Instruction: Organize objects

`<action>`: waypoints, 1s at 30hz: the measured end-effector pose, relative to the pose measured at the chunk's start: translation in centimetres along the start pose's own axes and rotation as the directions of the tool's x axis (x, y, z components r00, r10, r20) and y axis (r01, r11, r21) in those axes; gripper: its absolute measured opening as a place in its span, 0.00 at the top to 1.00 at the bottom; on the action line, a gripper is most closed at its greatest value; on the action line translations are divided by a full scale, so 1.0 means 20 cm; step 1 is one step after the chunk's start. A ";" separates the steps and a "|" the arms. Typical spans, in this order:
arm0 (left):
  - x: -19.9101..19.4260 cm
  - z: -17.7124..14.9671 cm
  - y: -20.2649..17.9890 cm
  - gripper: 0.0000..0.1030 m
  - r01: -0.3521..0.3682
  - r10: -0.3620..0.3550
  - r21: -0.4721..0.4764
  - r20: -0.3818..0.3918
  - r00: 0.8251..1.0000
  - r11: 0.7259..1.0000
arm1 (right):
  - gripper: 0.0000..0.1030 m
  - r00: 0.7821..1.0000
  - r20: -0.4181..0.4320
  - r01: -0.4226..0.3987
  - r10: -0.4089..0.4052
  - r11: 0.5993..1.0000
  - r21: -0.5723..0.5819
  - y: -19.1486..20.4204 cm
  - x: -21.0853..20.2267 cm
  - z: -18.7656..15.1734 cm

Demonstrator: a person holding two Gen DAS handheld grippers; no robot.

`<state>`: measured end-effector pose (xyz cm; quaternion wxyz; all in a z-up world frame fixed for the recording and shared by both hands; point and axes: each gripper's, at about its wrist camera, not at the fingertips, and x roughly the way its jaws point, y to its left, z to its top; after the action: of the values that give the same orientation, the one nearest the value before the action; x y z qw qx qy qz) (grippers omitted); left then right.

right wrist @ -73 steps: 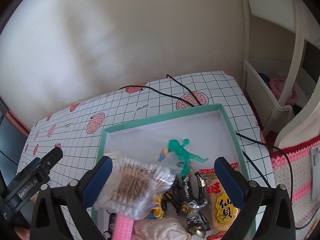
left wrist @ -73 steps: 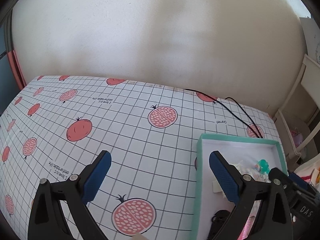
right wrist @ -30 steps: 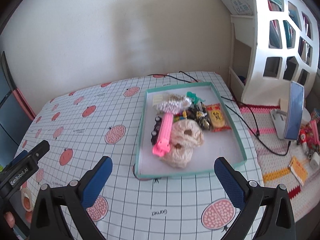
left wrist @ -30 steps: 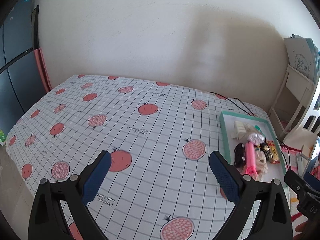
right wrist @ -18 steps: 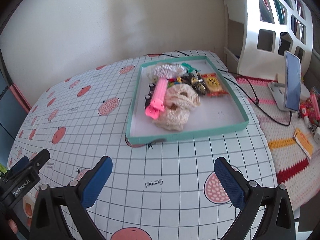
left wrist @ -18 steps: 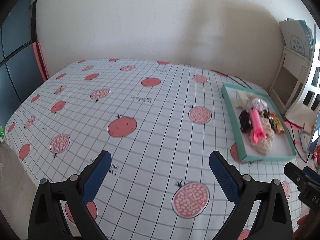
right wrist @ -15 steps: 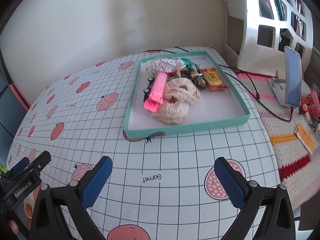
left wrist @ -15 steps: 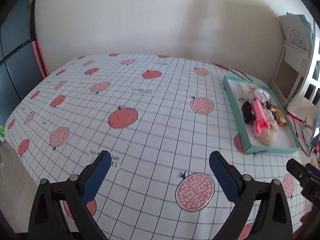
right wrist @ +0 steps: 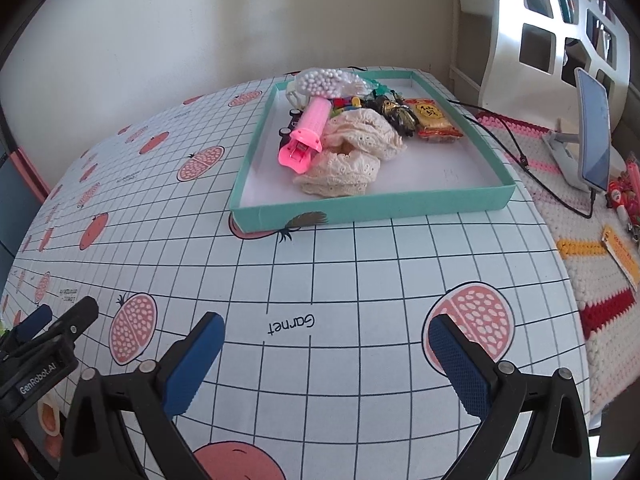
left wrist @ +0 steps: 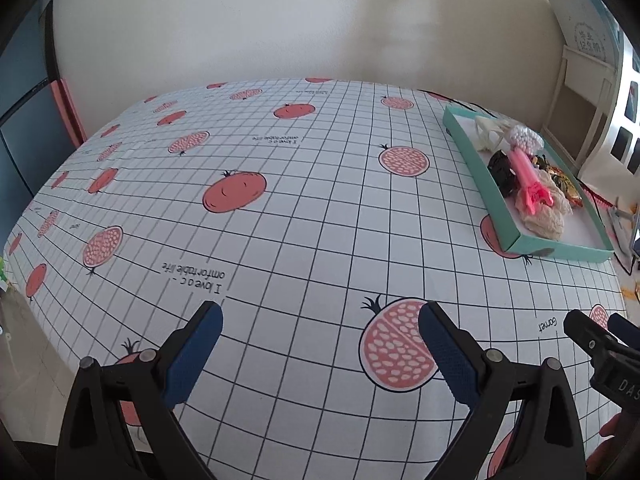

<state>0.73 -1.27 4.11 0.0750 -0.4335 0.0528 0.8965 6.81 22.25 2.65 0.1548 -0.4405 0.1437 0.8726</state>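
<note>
A shallow teal tray point(right wrist: 372, 202) point(left wrist: 492, 196) sits on the pomegranate-print tablecloth, at the far right of the table. In it lie a pink clip point(right wrist: 308, 136) point(left wrist: 528, 176), cream lace cloth point(right wrist: 352, 152), a bag of cotton swabs point(right wrist: 324, 80), an orange snack packet point(right wrist: 434, 120) and small dark wrapped items point(right wrist: 390, 114). My right gripper point(right wrist: 326, 338) hovers open and empty over the near table edge, well short of the tray. To its left my left gripper point(left wrist: 320, 326) is open too, holding nothing.
A white cut-out shelf unit point(right wrist: 560, 28) stands at the right beside a phone on a stand point(right wrist: 594, 136). Black cables point(right wrist: 508, 136) run over a crocheted mat point(right wrist: 600, 248) strewn with small items. A wall backs the table.
Both grippers have pulled back and away from the tray toward the near table edge. The tray's contents look unmoved. Both stayed open and empty.
</note>
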 end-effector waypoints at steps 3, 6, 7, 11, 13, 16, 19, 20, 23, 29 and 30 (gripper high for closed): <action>0.05 -0.02 -0.01 0.04 -0.008 0.008 -0.002 -0.014 1.000 1.000 | 0.00 1.000 -0.005 0.020 -0.020 1.000 -0.013 0.01 0.03 -0.01; 0.08 -0.03 0.00 0.04 -0.016 0.016 -0.003 -0.024 1.000 1.000 | 0.00 0.999 -0.012 0.042 -0.042 0.999 -0.022 0.00 0.06 -0.02; 0.09 -0.03 0.00 0.04 -0.017 0.017 -0.006 -0.026 1.000 1.000 | 0.00 0.999 -0.015 0.050 -0.051 0.999 -0.020 0.00 0.07 -0.02; 0.13 -0.04 0.00 0.04 -0.027 0.026 -0.014 -0.036 0.999 1.000 | 0.00 0.998 -0.017 0.060 -0.061 0.998 -0.019 -0.02 0.09 -0.03; 0.14 -0.05 0.00 0.04 -0.033 0.032 -0.010 -0.045 0.998 0.999 | 0.00 0.997 -0.012 0.079 -0.080 0.996 -0.032 -0.01 0.10 -0.03; 0.16 -0.06 -0.01 0.04 -0.029 0.028 -0.004 -0.058 0.998 1.000 | 0.00 0.995 -0.009 0.098 -0.098 0.994 -0.041 -0.01 0.11 -0.04; 0.18 -0.06 -0.01 0.04 -0.038 0.037 -0.001 -0.066 0.997 0.999 | 0.00 0.994 -0.004 0.105 -0.105 0.994 -0.040 -0.02 0.11 -0.04; 0.19 -0.07 -0.01 0.04 -0.038 0.038 -0.001 -0.069 0.997 0.999 | 0.00 0.994 -0.001 0.106 -0.106 0.994 -0.038 -0.02 0.11 -0.04; 0.19 -0.07 0.00 0.04 -0.030 0.029 -0.012 -0.067 0.997 0.999 | 0.00 0.994 0.004 0.111 -0.111 0.993 -0.031 -0.03 0.11 -0.04; 0.20 -0.07 0.02 0.04 -0.008 0.005 -0.037 -0.066 0.998 0.999 | 0.00 0.993 0.009 0.118 -0.117 0.993 -0.027 -0.02 0.11 -0.04; 0.20 -0.07 0.02 0.04 -0.007 0.004 -0.037 -0.064 0.998 0.999 | 0.00 0.993 0.009 0.119 -0.118 0.993 -0.026 -0.02 0.11 -0.04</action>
<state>-0.69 -1.49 0.04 0.0627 -0.4629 0.0398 0.8833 6.41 22.58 0.37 0.2010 -0.4469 0.1050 0.8654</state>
